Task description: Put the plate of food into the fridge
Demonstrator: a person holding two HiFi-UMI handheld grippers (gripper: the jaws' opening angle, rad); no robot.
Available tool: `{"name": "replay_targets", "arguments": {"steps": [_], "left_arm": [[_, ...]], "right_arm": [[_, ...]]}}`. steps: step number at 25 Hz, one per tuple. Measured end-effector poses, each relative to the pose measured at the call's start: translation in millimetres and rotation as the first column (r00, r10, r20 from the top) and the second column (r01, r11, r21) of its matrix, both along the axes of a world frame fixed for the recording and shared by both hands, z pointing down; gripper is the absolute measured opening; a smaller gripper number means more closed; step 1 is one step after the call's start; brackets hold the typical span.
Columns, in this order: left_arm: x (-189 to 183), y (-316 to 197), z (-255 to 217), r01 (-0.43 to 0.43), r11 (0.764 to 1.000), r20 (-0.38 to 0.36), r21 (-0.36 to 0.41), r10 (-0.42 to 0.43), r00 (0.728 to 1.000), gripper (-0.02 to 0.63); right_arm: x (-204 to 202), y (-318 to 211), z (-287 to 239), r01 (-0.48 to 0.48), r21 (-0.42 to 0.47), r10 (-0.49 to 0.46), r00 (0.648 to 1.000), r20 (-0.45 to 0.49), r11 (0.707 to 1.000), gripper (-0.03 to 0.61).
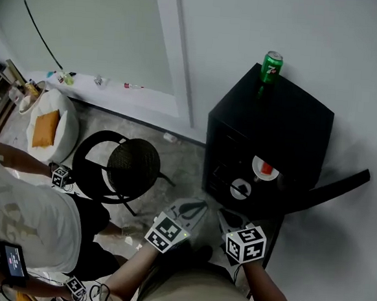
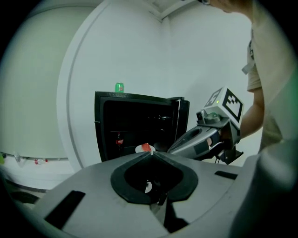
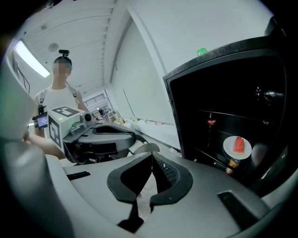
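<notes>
A white plate (image 1: 265, 169) with a red slice of food sits on a shelf inside the small black fridge (image 1: 295, 116). The fridge's door (image 1: 335, 186) stands open to the right. The right gripper view shows the plate (image 3: 237, 146) deep in the fridge, and in the left gripper view the plate (image 2: 145, 148) peeks over the jaws. My left gripper (image 1: 193, 210) and right gripper (image 1: 230, 218) hover side by side just in front of the fridge. Both are shut and hold nothing. Neither touches the plate.
A green can (image 1: 271, 65) stands on top of the fridge. Inside are a cola bottle (image 3: 211, 122), a small can (image 3: 230, 165) and a second round dish (image 1: 241, 188). A black chair (image 1: 132, 165) and a white beanbag (image 1: 47, 126) stand at the left, beside another person (image 1: 15, 211).
</notes>
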State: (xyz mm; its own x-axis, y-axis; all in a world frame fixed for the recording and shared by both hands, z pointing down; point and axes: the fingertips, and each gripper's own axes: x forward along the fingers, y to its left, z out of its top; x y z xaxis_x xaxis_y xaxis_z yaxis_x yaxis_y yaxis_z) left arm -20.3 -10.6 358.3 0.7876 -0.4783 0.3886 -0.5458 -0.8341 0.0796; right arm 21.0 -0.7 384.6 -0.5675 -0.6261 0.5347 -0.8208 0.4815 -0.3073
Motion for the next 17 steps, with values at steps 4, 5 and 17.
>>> {"name": "replay_targets", "arguments": {"steps": [4, 5, 17], "left_arm": [[-9.9, -11.8, -16.5, 0.022, 0.998, -0.045, 0.065, -0.019, 0.999, 0.018], [-13.7, -16.5, -19.1, 0.032, 0.996, -0.056, 0.079, -0.028, 0.998, 0.018], [-69.1, -28.1, -13.6, 0.045, 0.996, -0.063, 0.076, -0.041, 0.997, 0.018]], "right_arm": [[-6.2, -9.7, -7.5, 0.004, 0.012, -0.004, 1.0, -0.019, 1.0, 0.021], [-9.3, -13.5, -6.9, 0.009, 0.012, -0.009, 1.0, -0.021, 1.0, 0.021], [-62.4, -25.6, -5.0, 0.024, 0.004, -0.024, 0.999, -0.041, 1.0, 0.021]]}}
